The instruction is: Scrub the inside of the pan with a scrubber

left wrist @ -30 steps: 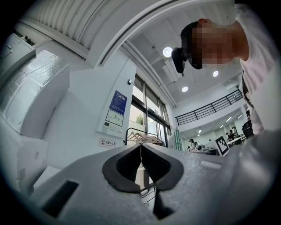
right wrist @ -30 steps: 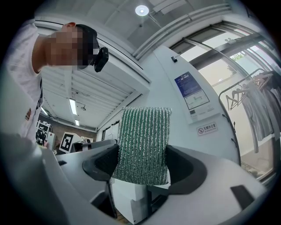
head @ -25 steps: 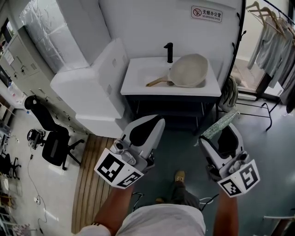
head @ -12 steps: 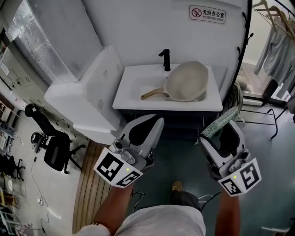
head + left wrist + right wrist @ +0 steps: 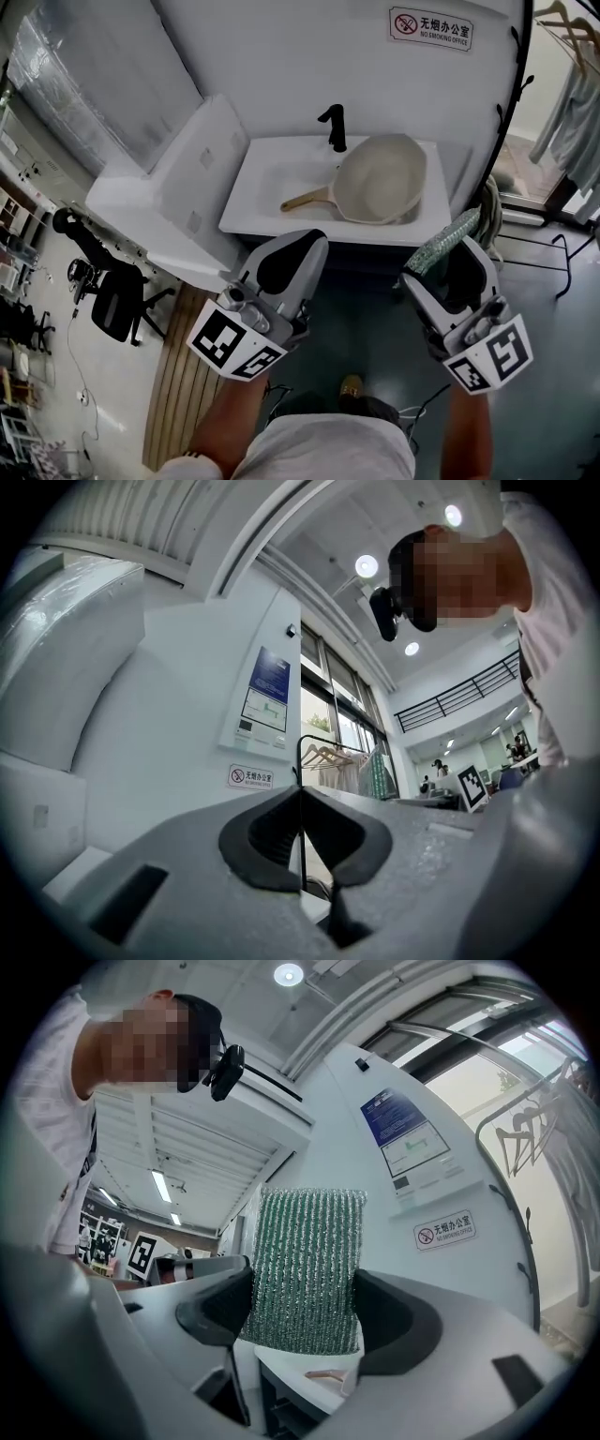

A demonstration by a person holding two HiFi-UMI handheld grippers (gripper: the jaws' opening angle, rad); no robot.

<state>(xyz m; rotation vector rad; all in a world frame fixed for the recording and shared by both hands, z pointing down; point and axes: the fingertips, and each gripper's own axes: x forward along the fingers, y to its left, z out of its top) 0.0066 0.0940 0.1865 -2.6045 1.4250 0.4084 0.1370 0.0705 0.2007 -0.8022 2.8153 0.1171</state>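
No scrubbing yet: my right claw (image 5: 302, 1321) clamps the scrubber (image 5: 307, 1251), my left claw (image 5: 300, 832) is pinched shut, empty, both well short of the pan (image 5: 380, 178).

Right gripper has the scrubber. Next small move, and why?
Probably carry the right gripper forward to the pan. Its jaws clamp the scrubber, but the pan lies in the sink ahead, well apart, with nothing touching it. The left gripper is shut and empty.
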